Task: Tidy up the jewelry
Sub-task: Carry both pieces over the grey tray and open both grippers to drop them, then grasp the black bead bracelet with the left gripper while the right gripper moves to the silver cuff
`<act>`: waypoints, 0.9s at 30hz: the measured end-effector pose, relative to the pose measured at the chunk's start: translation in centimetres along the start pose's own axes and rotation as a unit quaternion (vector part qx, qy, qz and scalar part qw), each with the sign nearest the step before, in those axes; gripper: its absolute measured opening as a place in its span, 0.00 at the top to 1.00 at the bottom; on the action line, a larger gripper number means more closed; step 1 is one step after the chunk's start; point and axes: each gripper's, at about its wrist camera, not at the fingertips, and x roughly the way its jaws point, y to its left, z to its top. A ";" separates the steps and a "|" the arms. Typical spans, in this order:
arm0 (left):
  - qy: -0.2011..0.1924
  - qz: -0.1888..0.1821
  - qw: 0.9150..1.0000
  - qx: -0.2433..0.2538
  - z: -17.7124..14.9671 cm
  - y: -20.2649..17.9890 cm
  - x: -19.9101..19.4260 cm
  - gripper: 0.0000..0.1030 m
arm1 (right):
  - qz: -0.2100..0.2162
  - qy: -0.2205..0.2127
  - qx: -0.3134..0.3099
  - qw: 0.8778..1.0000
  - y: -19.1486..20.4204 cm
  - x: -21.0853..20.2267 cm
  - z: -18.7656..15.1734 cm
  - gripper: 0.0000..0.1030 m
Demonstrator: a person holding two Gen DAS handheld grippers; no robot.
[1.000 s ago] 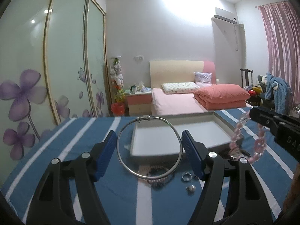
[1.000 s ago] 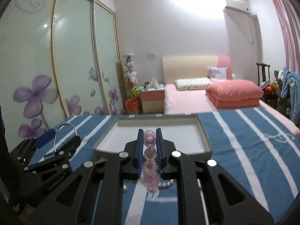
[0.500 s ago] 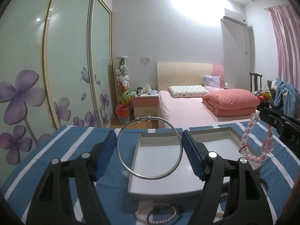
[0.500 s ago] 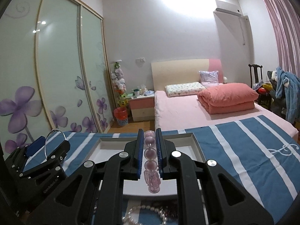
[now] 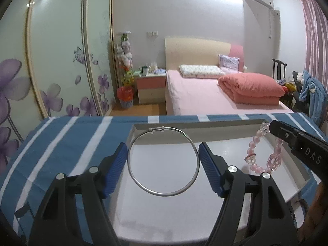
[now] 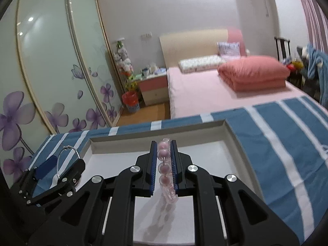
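My left gripper (image 5: pixel 163 150) is shut on a thin silver bangle (image 5: pixel 164 193), holding it upright above the white tray (image 5: pixel 225 131). My right gripper (image 6: pixel 163 146) is shut on a pink bead bracelet (image 6: pixel 164 167) that hangs between its blue pads over the same tray (image 6: pixel 205 130). In the left wrist view the right gripper (image 5: pixel 272 126) reaches in from the right with the bracelet (image 5: pixel 254 154) dangling. In the right wrist view the left gripper (image 6: pixel 59 164) and bangle (image 6: pixel 68 148) sit at the lower left.
The tray lies on a blue and white striped cloth (image 5: pixel 67 139) over a table. Beyond the table edge are a pink bed (image 5: pixel 205 96), a bedside cabinet (image 5: pixel 150 88), a flowered wardrobe (image 5: pixel 51 65) and a chair with clothes (image 5: pixel 307 92).
Both grippers have moved forward over the tray, still holding their pieces. The loose jewelry on the cloth in front of the tray has dropped out of view.
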 end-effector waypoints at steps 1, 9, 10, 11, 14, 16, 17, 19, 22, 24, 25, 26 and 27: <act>0.006 -0.002 1.000 -0.001 0.1 0.0 0.5 0.32 | 0.002 0.007 0.005 1.000 -0.2 0.3 0.0 0.87; 0.048 -0.020 0.998 -0.024 -0.2 0.5 3.0 0.30 | 0.001 0.024 0.027 0.999 -0.9 0.1 0.0 0.67; 0.047 -0.019 0.998 -0.026 -0.1 0.6 2.8 0.30 | 0.001 0.021 0.030 0.999 -1.1 -0.2 0.1 0.66; 0.045 -0.016 0.998 -0.028 0.0 0.8 2.6 0.29 | 0.000 0.019 0.032 0.999 -1.1 -0.4 0.1 0.66; 0.034 -0.009 0.999 -0.035 0.3 1.6 1.6 0.29 | 0.000 0.013 0.035 0.999 -1.8 -1.3 0.6 0.66; 0.025 -0.005 0.999 -0.042 0.5 2.4 0.5 0.29 | -0.001 0.008 0.035 0.999 -2.0 -2.4 0.5 0.66; 0.021 -0.003 0.999 -0.043 0.5 2.6 0.0 0.29 | -0.001 0.007 0.035 0.999 -2.0 -2.6 0.6 0.66; 0.013 0.000 0.999 -0.044 0.4 3.3 -1.4 0.29 | -0.001 0.005 0.033 0.999 -2.1 -3.6 0.5 0.66; 0.005 0.003 0.999 -0.041 -0.3 4.3 -3.6 0.27 | -0.002 0.004 0.027 1.000 -2.4 -5.1 0.1 0.66; 0.002 0.002 0.999 -0.040 -1.0 5.0 -5.1 0.25 | -0.005 0.006 0.023 1.000 -2.9 -6.1 -0.3 0.66; 0.003 0.001 0.999 -0.041 -1.6 5.5 -6.0 0.25 | -0.008 0.008 0.022 1.000 -3.3 -6.4 -0.4 0.66; 0.004 0.000 0.999 -0.041 -2.2 5.9 -6.8 0.24 | -0.011 0.013 0.021 1.000 -3.7 -6.8 -0.8 0.66; 0.006 -0.001 0.999 -0.040 -2.7 6.1 -7.5 0.24 | -0.016 0.019 0.018 1.000 -4.1 -7.1 -1.3 0.66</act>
